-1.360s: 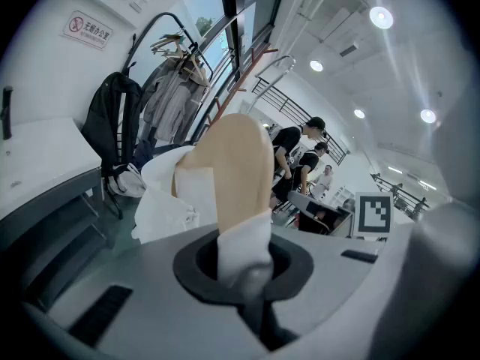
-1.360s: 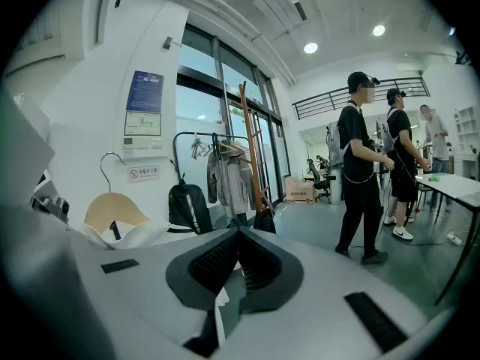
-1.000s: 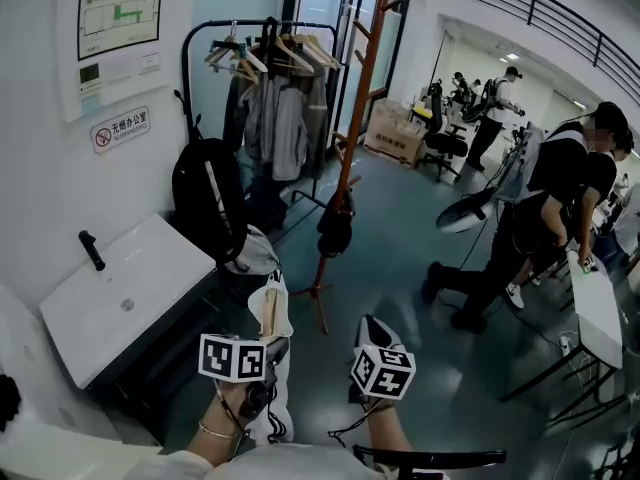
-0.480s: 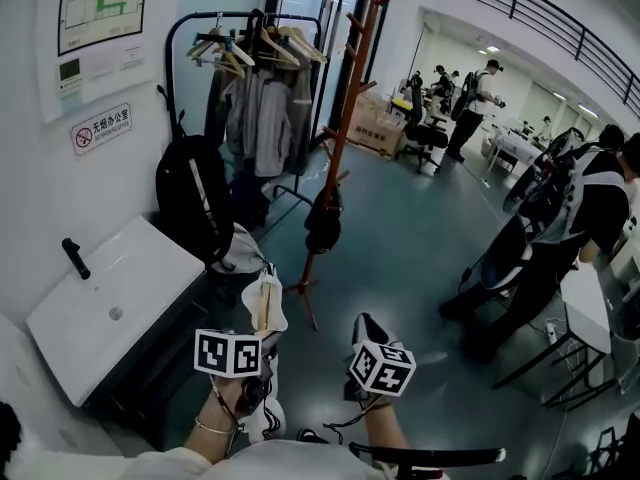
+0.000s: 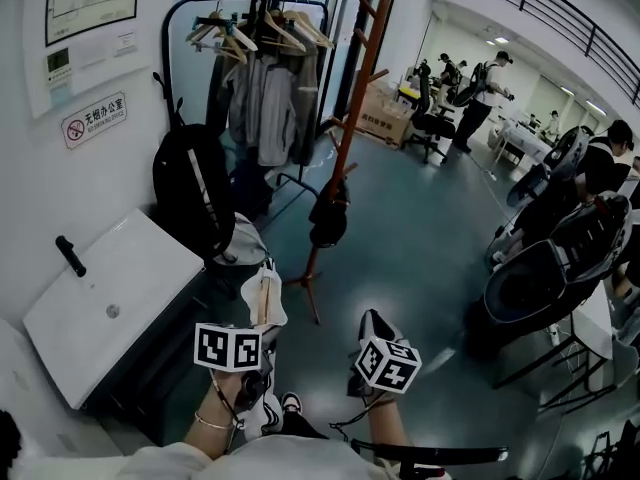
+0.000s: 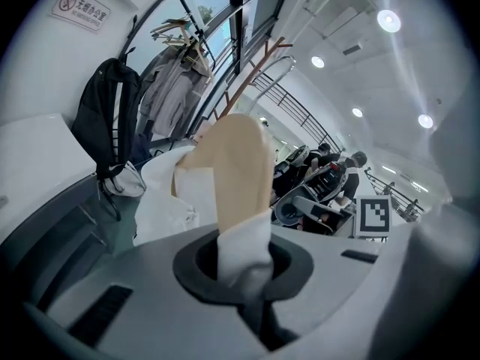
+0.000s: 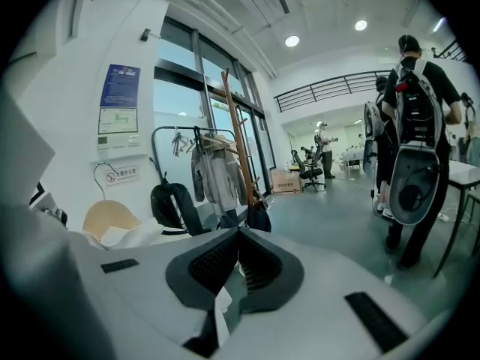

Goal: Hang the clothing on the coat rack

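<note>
One white garment (image 5: pixel 277 311), draped on a wooden hanger (image 6: pixel 236 163), stands upright in the left hand-held gripper (image 6: pixel 244 272), which is clenched low on cloth and hanger together, well short of the tall wooden coat rack (image 5: pixel 352 108) ahead. The right hand-held gripper (image 7: pixel 238 265) is closed with a sliver of white cloth pinched in it, seemingly keeping the hem off the floor. Beyond, a black clothes rail (image 5: pixel 190 28) holds jackets, a backpack (image 5: pixel 190 188) beside it.

A white wall (image 5: pixel 30 168) carries a red-and-white no-smoking sign (image 5: pixel 95 119) above a white flat-topped cabinet (image 5: pixel 110 298). The glossy grey-blue floor (image 5: pixel 420 258) runs past tall glass windows (image 7: pixel 180 96) to brown cardboard boxes (image 5: pixel 382 118) and a black office chair (image 5: pixel 433 128). A black railed gallery (image 5: pixel 540 3) runs overhead, under round ceiling lamps (image 6: pixel 388 19).
</note>
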Demonstrator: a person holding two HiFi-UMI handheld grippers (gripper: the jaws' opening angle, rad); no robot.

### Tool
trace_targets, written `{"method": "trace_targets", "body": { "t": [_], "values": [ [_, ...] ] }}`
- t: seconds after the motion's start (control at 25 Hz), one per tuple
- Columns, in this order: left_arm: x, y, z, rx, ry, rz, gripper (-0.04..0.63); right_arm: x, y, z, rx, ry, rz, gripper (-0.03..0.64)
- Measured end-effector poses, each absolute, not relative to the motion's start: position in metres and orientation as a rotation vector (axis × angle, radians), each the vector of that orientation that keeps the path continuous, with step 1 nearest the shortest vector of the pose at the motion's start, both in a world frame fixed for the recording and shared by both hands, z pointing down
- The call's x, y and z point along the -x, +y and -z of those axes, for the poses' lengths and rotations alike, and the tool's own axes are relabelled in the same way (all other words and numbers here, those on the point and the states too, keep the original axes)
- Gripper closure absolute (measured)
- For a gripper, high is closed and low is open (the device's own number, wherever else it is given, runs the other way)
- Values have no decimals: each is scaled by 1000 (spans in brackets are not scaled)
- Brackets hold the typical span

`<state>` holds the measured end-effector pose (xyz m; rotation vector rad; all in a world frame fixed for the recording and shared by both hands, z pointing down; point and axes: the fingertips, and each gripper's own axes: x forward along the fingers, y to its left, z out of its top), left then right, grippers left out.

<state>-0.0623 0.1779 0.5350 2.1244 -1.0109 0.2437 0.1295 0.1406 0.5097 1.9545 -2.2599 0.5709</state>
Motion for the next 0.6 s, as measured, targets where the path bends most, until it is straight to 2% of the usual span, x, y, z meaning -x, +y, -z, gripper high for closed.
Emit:
{"method": "trace_targets", "body": {
  "t": [0.6],
  "values": [
    [60, 63, -523, -2122, -1048, -252, 578, -135, 12, -492, -1934, -2304, -539, 594]
  ]
}}
